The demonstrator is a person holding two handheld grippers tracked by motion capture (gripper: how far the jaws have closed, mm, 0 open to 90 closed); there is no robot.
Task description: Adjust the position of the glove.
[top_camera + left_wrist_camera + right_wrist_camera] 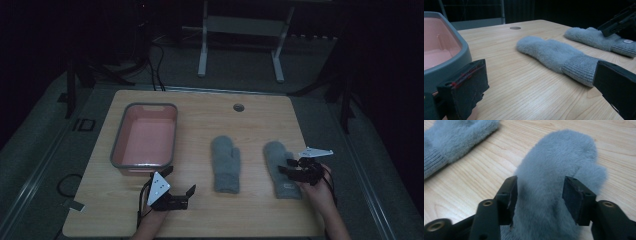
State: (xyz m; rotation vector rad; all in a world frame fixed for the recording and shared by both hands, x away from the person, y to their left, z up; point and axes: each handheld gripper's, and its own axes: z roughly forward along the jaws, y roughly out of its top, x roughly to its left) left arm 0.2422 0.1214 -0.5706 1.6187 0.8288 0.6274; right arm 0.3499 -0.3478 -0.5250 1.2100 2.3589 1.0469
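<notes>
- Currently my right gripper [291, 166] sits over the right mitten [280, 162], jaws apart on either side of its fuzzy body, not clamped.
- That mitten lies flat, right side of the table [250, 130], near edge.
- Left gripper [179, 181] jaws wide apart, holding nothing, just near of the pink bin [145, 137].
- Second mitten [226, 162] lies between the two grippers.

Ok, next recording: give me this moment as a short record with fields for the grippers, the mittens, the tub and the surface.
right gripper: open, jaws either side of the right mitten, not closed on it
left gripper: open, low over the table near the tub, holding nothing
left mitten: flat, untouched, cuff toward the person
tub: pink inside, grey rim, empty
surface: wooden table
</notes>
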